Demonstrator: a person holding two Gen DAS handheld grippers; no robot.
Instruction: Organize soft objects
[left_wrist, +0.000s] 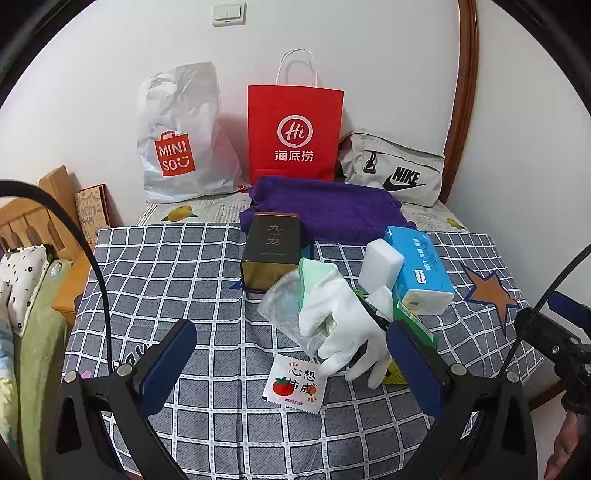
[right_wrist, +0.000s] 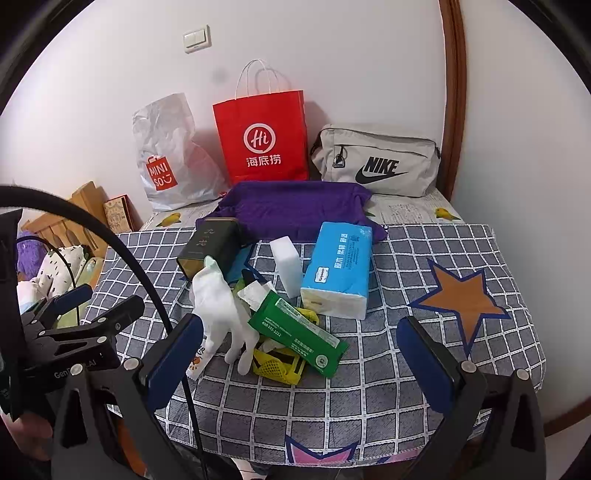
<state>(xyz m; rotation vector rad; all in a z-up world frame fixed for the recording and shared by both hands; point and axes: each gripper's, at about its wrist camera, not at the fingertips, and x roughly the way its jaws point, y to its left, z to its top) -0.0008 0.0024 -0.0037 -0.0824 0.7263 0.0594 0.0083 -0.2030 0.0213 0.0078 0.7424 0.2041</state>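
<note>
Jaws of both the left gripper (left_wrist: 291, 360) and right gripper (right_wrist: 301, 352) stand spread, empty. Glove (left_wrist: 341, 321), sponge (left_wrist: 380, 266), tissues (right_wrist: 338, 269) lie heaped mid-frame on the bench (left_wrist: 166, 266); sorting not yet begun.

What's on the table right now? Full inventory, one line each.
MINISO bag: 1, white plastic, back left against wall
paper bag: 1, red, back centre
Nike pouch: 1, grey, back right
towel: 1, purple, in front of the bags
tin: 1, dark, lying mid-table
sponge: 1, white, beside tissue pack
tissue pack: 1, blue, right of centre
glove: 1, white, on the pile
wipes pack: 1, green, front of pile
sachet: 1, white, tomato print, nearest
left gripper: open, empty
right gripper: open, empty
</note>
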